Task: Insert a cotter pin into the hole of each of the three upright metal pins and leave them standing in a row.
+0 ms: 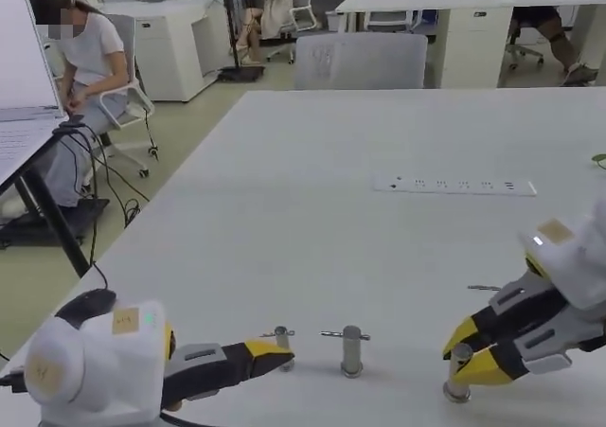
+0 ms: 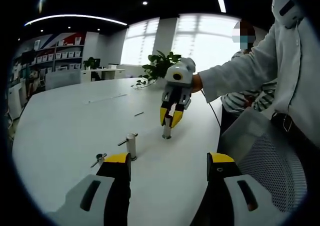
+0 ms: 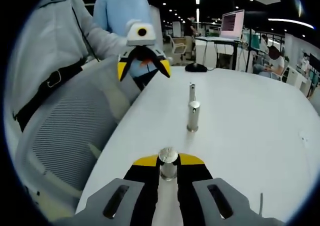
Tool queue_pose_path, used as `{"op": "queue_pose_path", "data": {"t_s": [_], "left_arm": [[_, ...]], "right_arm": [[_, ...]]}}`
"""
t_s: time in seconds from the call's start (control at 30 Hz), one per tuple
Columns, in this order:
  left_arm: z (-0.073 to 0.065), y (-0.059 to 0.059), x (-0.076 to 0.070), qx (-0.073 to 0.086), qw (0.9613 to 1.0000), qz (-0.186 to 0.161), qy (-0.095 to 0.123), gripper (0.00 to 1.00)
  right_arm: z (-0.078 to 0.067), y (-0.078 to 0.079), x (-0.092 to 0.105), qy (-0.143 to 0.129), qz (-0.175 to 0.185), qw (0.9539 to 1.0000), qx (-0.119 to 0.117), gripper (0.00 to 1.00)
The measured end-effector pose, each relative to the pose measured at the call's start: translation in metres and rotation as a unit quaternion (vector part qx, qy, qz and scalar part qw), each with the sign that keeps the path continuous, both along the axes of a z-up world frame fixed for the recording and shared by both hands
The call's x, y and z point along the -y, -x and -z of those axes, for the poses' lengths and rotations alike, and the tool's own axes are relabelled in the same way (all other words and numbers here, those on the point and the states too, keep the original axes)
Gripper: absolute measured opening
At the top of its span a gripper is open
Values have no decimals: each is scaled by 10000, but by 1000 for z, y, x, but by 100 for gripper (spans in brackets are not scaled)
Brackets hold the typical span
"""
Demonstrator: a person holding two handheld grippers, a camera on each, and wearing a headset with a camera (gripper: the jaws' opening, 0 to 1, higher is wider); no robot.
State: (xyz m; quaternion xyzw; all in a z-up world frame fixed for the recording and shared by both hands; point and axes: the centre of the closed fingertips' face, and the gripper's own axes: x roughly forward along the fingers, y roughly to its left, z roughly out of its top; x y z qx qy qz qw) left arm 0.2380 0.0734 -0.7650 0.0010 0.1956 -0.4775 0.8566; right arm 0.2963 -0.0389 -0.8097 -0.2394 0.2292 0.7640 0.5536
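My right gripper (image 3: 169,167) is clamped on the third upright metal pin (image 3: 168,156), jaws narrow around its shaft just under the flat head; it stands near the near edge of the table (image 1: 312,209), at the right end of the row, and I see no cotter pin through it. My left gripper (image 2: 170,161) is spread wide and carries nothing; in the head view its tips sit just beside the left pin (image 1: 281,344). That pin and the middle pin (image 1: 351,350) each have a cotter pin crosswise near the top.

What worries me: the loose cotter pin (image 1: 483,287) lies flat on the surface beyond my right gripper, thin and low, so I judge it likely to slide or flick away under the jaws rather than lift; with my right gripper busy, fetching it with the left means reaching past two finished pins, and a brush from an open jaw could topple either; my own jaws may be covering the hole, which I cannot make out; any twist of my right wrist would tilt the pin off its base.

The held pin's long axis is vertical, head up, base on the table; which way its hole faces I cannot tell. The two fitted cotter pins run roughly along the near edge; the loose one lies about parallel to it.
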Motion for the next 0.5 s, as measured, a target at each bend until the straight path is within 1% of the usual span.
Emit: {"op": "queue_pose_path", "data": {"t_s": [0.2, 0.5], "left_arm": [[1, 1, -2, -40, 10000, -18, -43, 61], [1, 1, -3, -83, 9999, -51, -80, 61]], "right_arm": [[5, 7, 1, 10, -252, 9997, 25, 13], [10, 8, 1, -9, -476, 9988, 114, 13]]}}
